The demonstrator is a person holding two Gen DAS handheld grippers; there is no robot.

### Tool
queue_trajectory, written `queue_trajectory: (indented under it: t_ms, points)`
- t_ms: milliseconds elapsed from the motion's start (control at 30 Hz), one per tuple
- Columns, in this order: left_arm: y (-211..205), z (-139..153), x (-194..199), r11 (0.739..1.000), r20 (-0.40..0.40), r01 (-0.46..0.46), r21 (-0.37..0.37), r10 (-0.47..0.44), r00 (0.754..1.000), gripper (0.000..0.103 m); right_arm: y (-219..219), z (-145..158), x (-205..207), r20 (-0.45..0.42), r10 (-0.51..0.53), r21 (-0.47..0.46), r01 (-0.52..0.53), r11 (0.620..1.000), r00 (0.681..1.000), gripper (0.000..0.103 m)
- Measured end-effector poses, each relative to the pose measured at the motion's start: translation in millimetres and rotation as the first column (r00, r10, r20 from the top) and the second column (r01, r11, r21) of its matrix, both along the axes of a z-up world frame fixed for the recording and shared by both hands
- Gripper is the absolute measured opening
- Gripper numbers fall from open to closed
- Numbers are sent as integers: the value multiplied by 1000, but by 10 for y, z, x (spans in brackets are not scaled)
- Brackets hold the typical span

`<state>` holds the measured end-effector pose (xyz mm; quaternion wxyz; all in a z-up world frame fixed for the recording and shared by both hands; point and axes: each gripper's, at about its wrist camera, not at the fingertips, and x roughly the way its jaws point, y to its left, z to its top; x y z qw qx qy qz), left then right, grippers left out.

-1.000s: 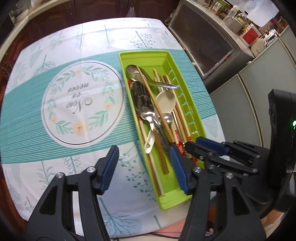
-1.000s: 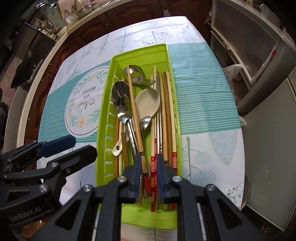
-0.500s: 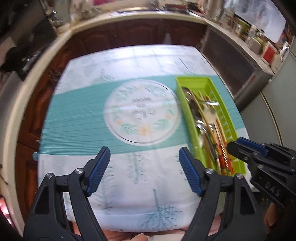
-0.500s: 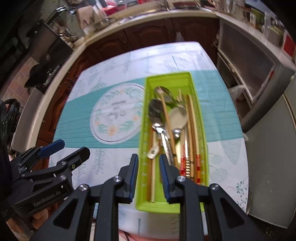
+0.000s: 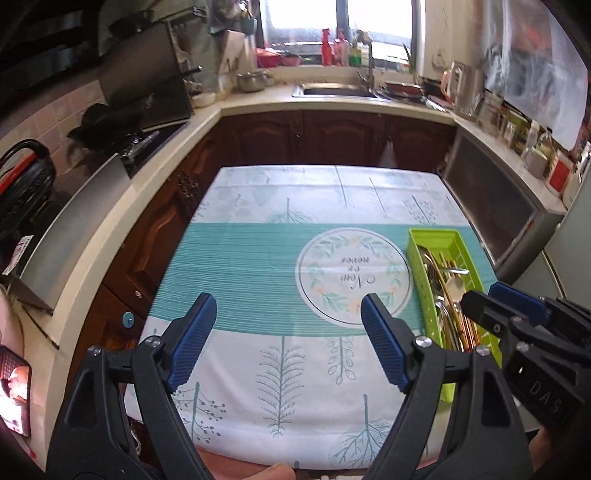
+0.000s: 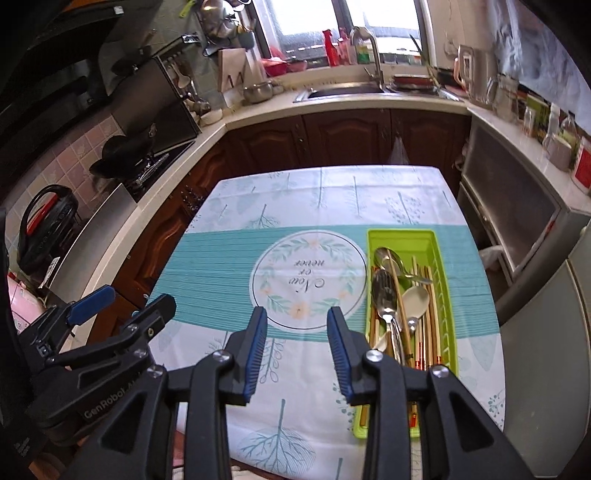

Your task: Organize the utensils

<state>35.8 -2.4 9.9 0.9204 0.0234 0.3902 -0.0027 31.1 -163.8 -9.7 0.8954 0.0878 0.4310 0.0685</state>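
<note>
both my grippers hang empty above the tablecloth point(image 5: 258, 280), the left gripper point(image 5: 288, 332) wide and the right gripper point(image 6: 297, 332) just opened partway, with the green tray point(image 6: 448, 325) of utensils point(image 6: 402, 302) right of my fingers, so sorting looks finished and i'd just withdraw.

The right hand-held gripper point(image 5: 480, 306) hides the near end of the green tray point(image 5: 415, 258) and its utensils point(image 5: 448, 295).

I am standing in a home kitchen: dark wooden cabinets point(image 6: 343, 136) run under a pale L-shaped countertop point(image 6: 369, 101), with a steel sink point(image 6: 343, 90) and tap point(image 6: 371, 51) below the window point(image 6: 340, 22). A stove point(image 6: 147, 166) sits at left, jars point(image 6: 535, 118) crowd the right counter, and a tablecloth-covered table point(image 6: 295, 206) stands before me.
</note>
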Motion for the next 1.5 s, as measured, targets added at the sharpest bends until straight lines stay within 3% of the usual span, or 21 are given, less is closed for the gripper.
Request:
queue_trajectory:
  t_ms: [367, 1500]
  points:
    - [87, 107, -198, 1000, 71, 0, 2, 0, 997, 80, 195, 27, -63, 31, 14, -26, -13, 1000, 999, 35]
    - [211, -124, 44, 1000, 21, -24, -2, 24, 999, 80, 321, -152, 73, -6, 26, -21, -26, 999, 1000, 35]
